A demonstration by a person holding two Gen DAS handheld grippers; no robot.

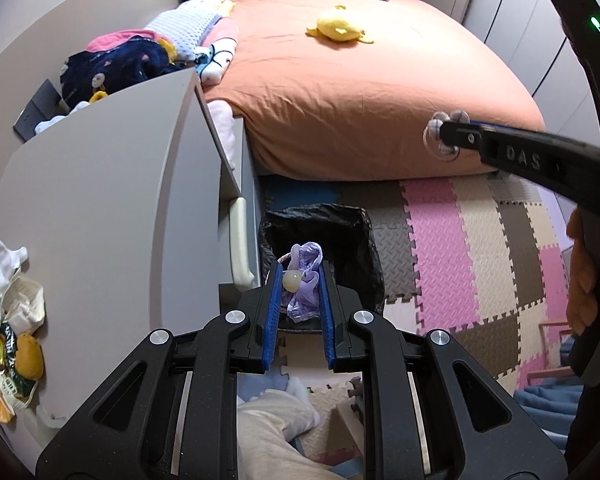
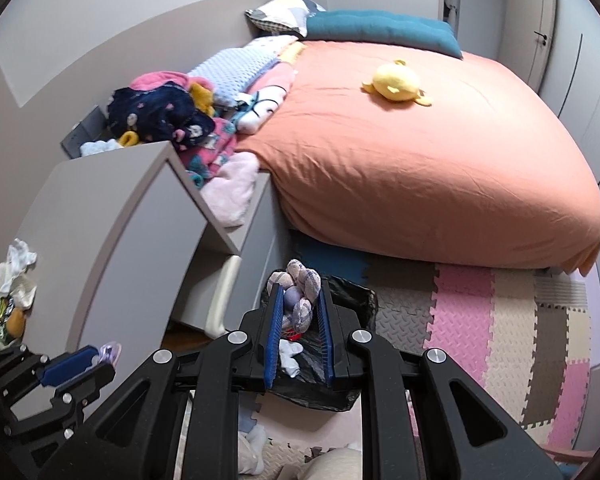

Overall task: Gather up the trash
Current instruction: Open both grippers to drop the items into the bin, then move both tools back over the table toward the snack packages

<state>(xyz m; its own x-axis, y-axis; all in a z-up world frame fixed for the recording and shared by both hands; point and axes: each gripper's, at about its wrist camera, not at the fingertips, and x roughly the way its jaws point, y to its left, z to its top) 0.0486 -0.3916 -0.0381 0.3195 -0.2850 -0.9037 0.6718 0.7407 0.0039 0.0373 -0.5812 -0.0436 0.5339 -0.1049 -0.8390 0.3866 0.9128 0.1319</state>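
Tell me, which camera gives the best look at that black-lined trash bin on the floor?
The right wrist view. There the trash bin lies open between the right tongs, with a white scrap inside. In the left wrist view the bin shows its rim and bag, but the left tongs and their purple item hide the inside.

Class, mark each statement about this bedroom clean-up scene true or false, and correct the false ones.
1. The left gripper holds a purple scrunchie. True.
2. The right gripper is empty. False: it grips a plaid fabric flower.
3. The bin has a black liner. True.
4. A yellow plush toy lies on the floor mat. False: it lies on the orange bedspread.
5. Wrappers and tissues lie on the grey cabinet top. True.
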